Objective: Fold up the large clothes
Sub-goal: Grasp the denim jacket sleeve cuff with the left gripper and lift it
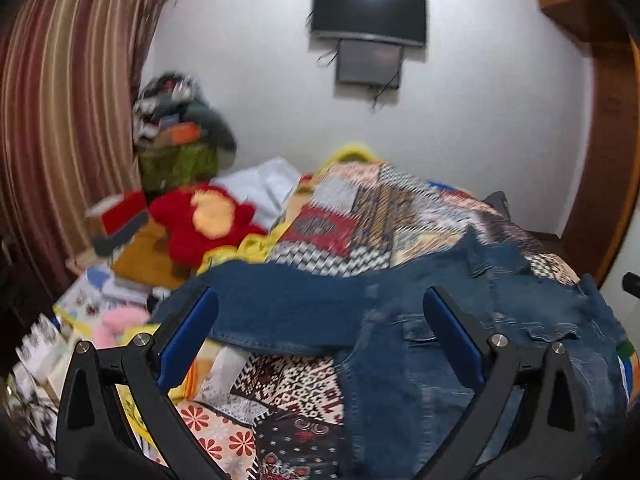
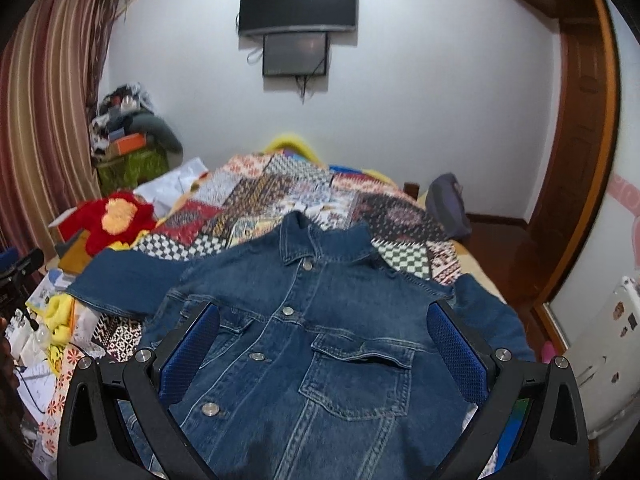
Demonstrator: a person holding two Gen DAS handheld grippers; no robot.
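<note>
A blue denim jacket (image 2: 320, 320) lies front up and buttoned on the patchwork bedspread (image 2: 280, 188), collar toward the far wall. Its left sleeve (image 2: 120, 276) stretches out to the left; in the left wrist view that sleeve (image 1: 288, 300) runs across between the fingers. My left gripper (image 1: 320, 300) is open and empty, hovering over the sleeve and the jacket's left side (image 1: 460, 360). My right gripper (image 2: 324, 316) is open and empty above the jacket's chest, its blue pads (image 2: 456, 348) either side of the chest pocket.
A red plush toy (image 2: 112, 216) and papers and boxes (image 2: 52, 280) crowd the bed's left side. A striped curtain (image 2: 44, 120) hangs on the left. A TV (image 2: 298, 4) is on the far wall. A wooden door frame (image 2: 580, 160) stands on the right.
</note>
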